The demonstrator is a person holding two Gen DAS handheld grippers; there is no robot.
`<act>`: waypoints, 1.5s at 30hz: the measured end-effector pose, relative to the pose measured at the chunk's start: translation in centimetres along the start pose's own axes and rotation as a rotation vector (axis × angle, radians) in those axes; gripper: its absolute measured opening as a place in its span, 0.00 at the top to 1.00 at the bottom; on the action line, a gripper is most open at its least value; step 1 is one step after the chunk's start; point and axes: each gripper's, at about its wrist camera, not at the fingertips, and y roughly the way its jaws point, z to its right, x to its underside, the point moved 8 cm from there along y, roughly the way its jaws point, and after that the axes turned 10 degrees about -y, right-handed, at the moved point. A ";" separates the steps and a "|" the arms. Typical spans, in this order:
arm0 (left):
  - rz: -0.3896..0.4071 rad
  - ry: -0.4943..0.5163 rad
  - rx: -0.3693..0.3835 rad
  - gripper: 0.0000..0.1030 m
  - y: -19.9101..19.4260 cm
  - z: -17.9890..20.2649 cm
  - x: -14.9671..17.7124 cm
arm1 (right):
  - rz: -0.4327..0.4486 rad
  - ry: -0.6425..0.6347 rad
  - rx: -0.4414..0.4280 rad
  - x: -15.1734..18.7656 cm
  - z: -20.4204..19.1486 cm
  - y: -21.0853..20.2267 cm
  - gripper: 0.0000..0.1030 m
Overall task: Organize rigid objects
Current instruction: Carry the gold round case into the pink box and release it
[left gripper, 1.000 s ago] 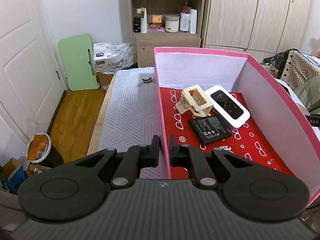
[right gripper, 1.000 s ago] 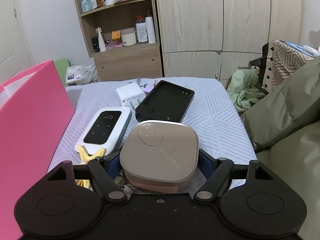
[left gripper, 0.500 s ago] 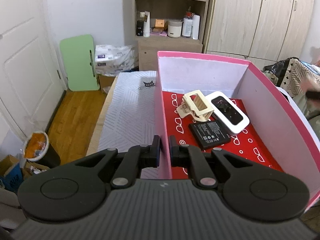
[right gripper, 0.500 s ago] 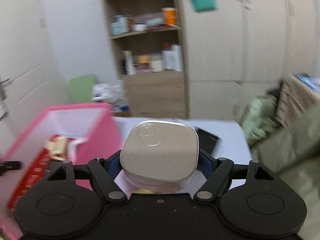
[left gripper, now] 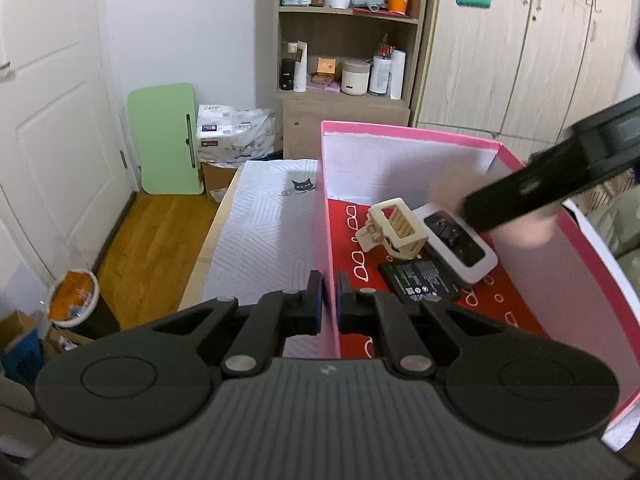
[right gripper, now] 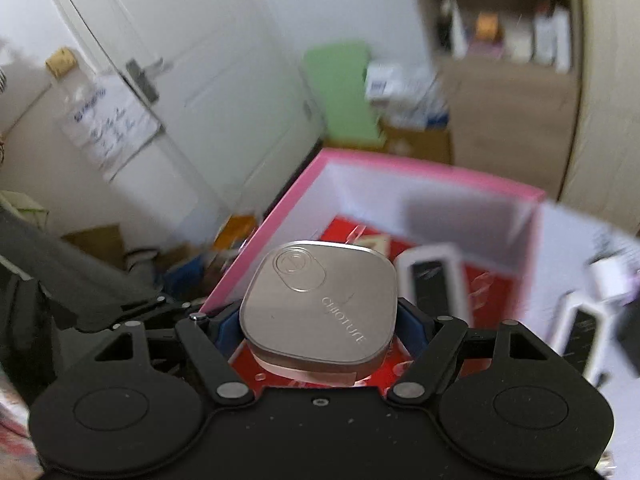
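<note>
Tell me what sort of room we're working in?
Most likely a bedroom at home: a bed with patterned sheet, tall wardrobe doors and an open shelf of toiletry bottles.

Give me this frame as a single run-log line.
left gripper: shut on pink box wall | right gripper: holding beige case over box | placement: pending

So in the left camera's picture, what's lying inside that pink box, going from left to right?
Cream hair clip → black battery → white pocket router, all on the red floor of the pink box.
</note>
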 end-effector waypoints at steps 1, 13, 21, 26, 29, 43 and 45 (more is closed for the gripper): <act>0.000 -0.006 0.004 0.94 0.0 0.0 0.0 | -0.021 0.020 -0.015 0.0 0.0 1.0 0.22; 0.006 0.004 0.009 0.94 0.3 0.0 0.0 | -0.142 0.197 -0.104 0.7 0.4 7.7 0.22; 0.004 -0.016 0.030 0.93 0.3 -0.1 0.0 | -0.110 0.064 0.053 -0.4 -0.2 8.3 0.22; 0.004 -0.012 0.027 0.93 0.4 -0.1 0.0 | -0.038 0.004 0.082 -1.0 -1.0 5.0 0.21; 0.005 -0.012 0.025 0.93 0.4 -0.1 0.0 | 0.032 0.004 0.056 -0.6 -1.0 1.6 0.21; 0.005 -0.026 0.042 0.92 0.5 -0.3 -0.1 | 0.325 -0.126 0.344 9.8 1.5 -13.5 0.12; 0.005 -0.024 0.047 0.92 0.5 -0.3 -0.1 | 0.354 -0.089 0.384 12.9 3.0 -13.7 0.11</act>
